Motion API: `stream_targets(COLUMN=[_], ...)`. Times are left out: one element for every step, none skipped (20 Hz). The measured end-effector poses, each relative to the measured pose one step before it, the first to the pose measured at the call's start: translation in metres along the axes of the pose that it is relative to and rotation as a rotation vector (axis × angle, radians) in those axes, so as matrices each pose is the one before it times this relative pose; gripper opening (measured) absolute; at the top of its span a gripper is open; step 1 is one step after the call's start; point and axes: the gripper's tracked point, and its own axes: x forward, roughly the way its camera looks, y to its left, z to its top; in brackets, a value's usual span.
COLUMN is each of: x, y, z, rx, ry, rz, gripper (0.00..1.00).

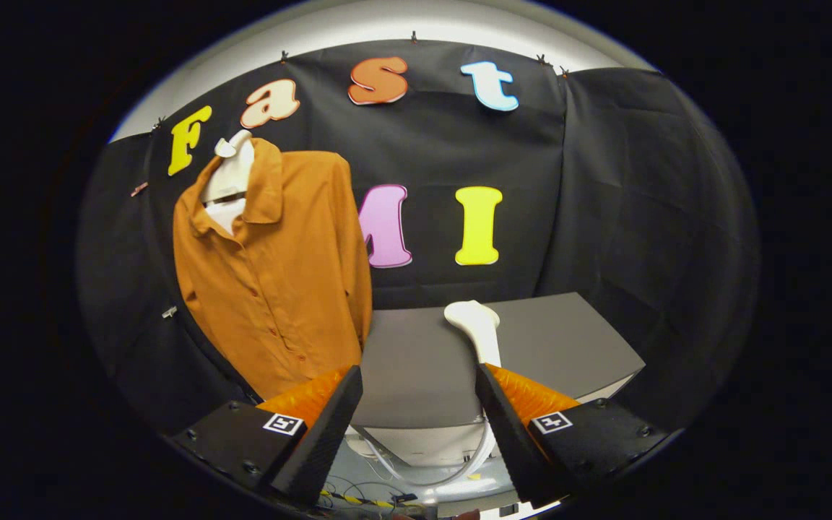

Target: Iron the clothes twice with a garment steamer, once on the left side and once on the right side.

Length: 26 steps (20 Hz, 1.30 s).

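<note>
An orange button-front shirt (279, 267) is hanging on a white hanger form (232, 177) against the black cloth wall, just left of the grey table (416, 354) and reaching down past its left edge. The gripper (419, 404) is hovering low in front of that table, its two fingers standing wide apart with nothing between them but bare tabletop. The white garment steamer (475, 325) is resting on the table ahead of the right finger, its head toward the wall and its handle running back toward the finger, so its long axis is lying roughly along the line of approach; whether it touches the finger I cannot tell. A pale hose (423, 473) is looping below the table's front edge between the fingers. As I read it, nothing is grasped yet: the coming move is calling for a small shift rightward to bring the handle between the fingers. The table to the steamer's right is offering open room, ending at a sharp right corner.
</note>
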Motion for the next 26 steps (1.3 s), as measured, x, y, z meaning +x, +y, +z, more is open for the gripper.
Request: stream_targets(x=[0.01684, 0.01592, 0.01587, 0.01757, 0.01854, 0.01631, 0.01366, 0.01212, 0.01056, 0.00827, 0.01247, 0.00788, 0.00703, 0.00976, 0.00646, 0.00310, 0.00206, -0.00659, -0.00007, 0.00571, -0.00647, 0.00013, -0.00419, -0.00418, -0.00766, -0.00685], y=[-0.01231, -0.00965, -0.01388, -0.01140, -0.01086, -0.01000, -0.00765, -0.00593, -0.00153, -0.00022, -0.00454, -0.00073, -0.00191, -0.00253, -0.00468, -0.00269, 0.00071, 0.00158, -0.00167, 0.00280, 0.00051, 0.00173, -0.00046, -0.00242, 0.00037, 0.00307], z=[-0.00619, -0.00407, -0.00571, -0.00202, -0.00555, -0.00272, -0.00258, -0.00384, -0.00354, -0.00399, -0.00395, -0.00343, -0.00477, -0.00391, -0.00348, -0.00398, 0.00108, 0.00003, 0.00628, -0.00474, 0.00787, -0.00390, 0.00236, 0.00258, 0.00225, 0.00314], rx=[0.00258, 0.00322, 0.00192, 0.00610, 0.00775, 0.00894, 0.01228, 0.01543, 0.01908, 0.01726, 0.01008, 0.00577, 0.00283, -0.00162, -0.00481, 0.00922, 0.00089, -0.00242, -0.00325, -0.00386, -0.01321, 0.01090, -0.00036, -0.00228, -0.00641, 0.00188], ry=[0.04501, 0.03570, 0.04371, 0.02973, 0.03678, 0.03627, 0.02975, 0.03257, 0.02423, 0.02768, 0.02529, 0.02647, 0.02919, 0.02302, 0.01879, 0.01938, -0.01601, 0.01464, -0.02156, -0.01674, -0.02296, -0.01295, -0.02058, -0.02835, -0.02610, -0.03178], rz=[0.00129, 0.00893, -0.00929, 0.00144, -0.00498, -0.00167, 0.00069, 0.00082, 0.01625, 0.01898, 0.00085, 0.00491, -0.00295, -0.00394, -0.00780, -0.00704, 0.00759, 0.01250, -0.00290, 0.01014, 0.01096, 0.00684, -0.00333, -0.01627, -0.00703, -0.00225], gripper=[0.99, 0.99, 0.99, 0.99, 0.99, 0.99, 0.99, 0.99, 0.99, 0.99, 0.95, 0.84, 0.82, 0.82, 0.83, 0.73, 0.63, 0.53, 0.43, 0.38, 0.32, 0.29, 0.26, 0.26, 0.26, 0.26])
